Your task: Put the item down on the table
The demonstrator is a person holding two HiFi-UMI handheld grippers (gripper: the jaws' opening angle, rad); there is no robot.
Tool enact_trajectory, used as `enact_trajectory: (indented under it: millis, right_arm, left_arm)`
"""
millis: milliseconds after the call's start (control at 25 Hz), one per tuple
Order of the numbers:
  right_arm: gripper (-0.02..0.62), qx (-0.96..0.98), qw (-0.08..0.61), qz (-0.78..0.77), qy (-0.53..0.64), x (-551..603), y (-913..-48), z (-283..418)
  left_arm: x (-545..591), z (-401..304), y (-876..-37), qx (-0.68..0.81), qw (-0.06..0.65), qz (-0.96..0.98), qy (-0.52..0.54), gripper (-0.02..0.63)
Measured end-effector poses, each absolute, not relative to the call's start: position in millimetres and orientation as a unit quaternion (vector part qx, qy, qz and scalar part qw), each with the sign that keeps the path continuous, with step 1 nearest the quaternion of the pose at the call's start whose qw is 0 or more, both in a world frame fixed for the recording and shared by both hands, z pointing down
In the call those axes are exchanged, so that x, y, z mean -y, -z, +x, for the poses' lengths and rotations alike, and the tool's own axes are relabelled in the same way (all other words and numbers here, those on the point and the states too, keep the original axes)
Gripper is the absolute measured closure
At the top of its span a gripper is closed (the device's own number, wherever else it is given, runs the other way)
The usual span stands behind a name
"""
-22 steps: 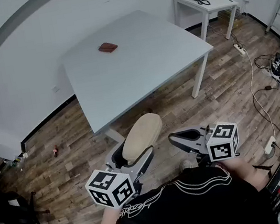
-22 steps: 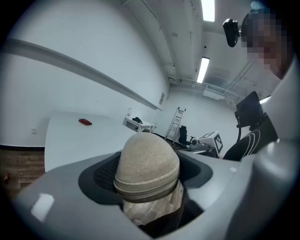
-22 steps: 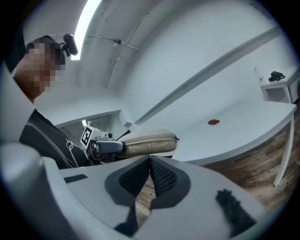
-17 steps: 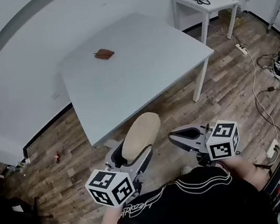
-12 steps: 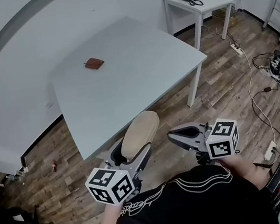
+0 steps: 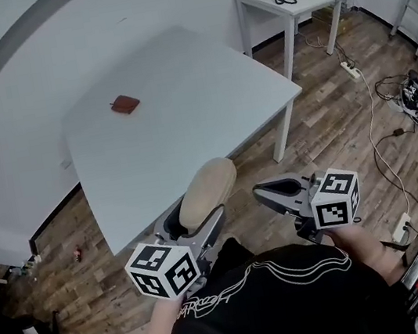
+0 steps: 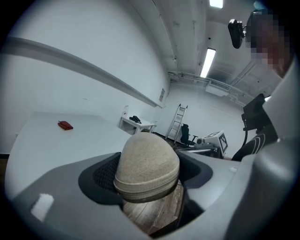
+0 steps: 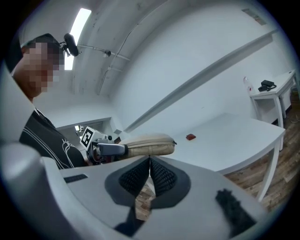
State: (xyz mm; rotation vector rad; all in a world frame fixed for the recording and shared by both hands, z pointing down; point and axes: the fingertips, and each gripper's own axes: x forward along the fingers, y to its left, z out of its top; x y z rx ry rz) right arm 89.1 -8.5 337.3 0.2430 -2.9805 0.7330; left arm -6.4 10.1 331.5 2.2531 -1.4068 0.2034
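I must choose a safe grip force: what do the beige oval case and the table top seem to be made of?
Beige oval case: probably fabric over a stiff shell; matte, felt-like texture, zipper band round its edge.
Table top: perhaps laminate or painted board; smooth, pale, even surface, no grain visible.

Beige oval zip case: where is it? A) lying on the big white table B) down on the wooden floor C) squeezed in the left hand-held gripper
C: the beige oval zip case sits clamped in the jaws of the left hand-held gripper, not on the big white table.
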Motion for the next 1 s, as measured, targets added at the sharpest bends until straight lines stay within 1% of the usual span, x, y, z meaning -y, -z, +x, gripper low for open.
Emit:
enact_trajectory:
  millis: [360,520,800,1000]
  right_arm:
    - [0.588,0.957,0.046,0.108,-0.265,64.3,-368.9,85.3]
    - [0.588,0.953,0.051,0.115,-0.277,97.4,-376.4,82.2]
    - [0.588,0.943,0.065,0.119,-0.304,170.0,-398.2,48.6]
    - [0.588,0.929,0.087,0.121,-0.339,234.4,-427.1,12.4]
  left_arm:
    - [67.6,-5.9,-357.8,0.490,0.247,0.831,-0.089,0.247]
    - [105.8,-15.9,-369.1,0.496,0.249,0.826,-0.101,0.247]
    - [183.2,-55.0,-403.7,0.513,0.245,0.810,-0.144,0.245]
    - [254.0,-99.7,-462.0,0.524,0.262,0.791,-0.177,0.244]
